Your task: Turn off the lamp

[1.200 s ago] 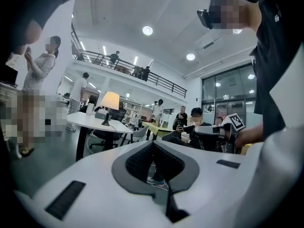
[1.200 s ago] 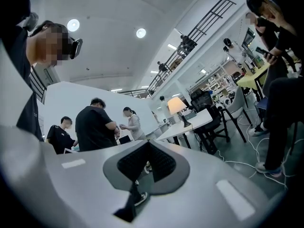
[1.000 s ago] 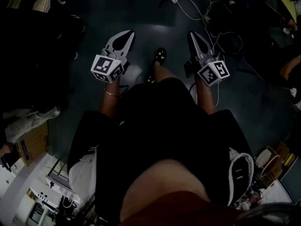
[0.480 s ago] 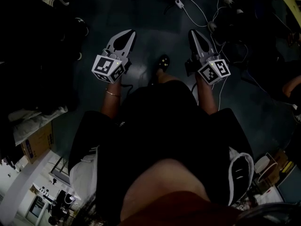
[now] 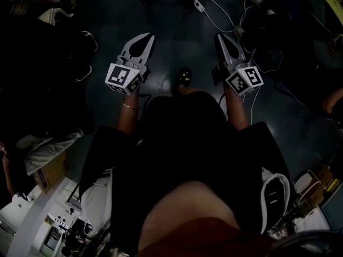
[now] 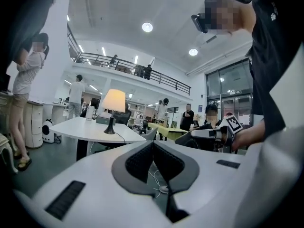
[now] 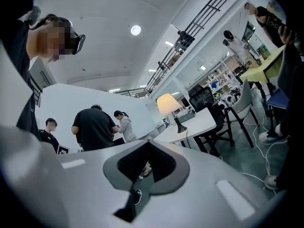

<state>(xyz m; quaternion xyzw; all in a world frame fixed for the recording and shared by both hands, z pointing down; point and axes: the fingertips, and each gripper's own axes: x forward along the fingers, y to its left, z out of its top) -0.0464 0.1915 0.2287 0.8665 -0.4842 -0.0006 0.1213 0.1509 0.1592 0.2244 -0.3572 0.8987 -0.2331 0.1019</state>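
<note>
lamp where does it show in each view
Head view: not in it.
Left gripper view: lamp, lit, left of centre at mid height.
Right gripper view: lamp, lit, just right of centre.
Shared landmark: the white table it stands on, seen in both gripper views.

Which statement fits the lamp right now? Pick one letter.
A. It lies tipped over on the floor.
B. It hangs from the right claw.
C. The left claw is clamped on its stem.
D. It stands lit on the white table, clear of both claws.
D: the lamp glows upright on the white table, well beyond the left claw and right claw, both shut on nothing.
</note>
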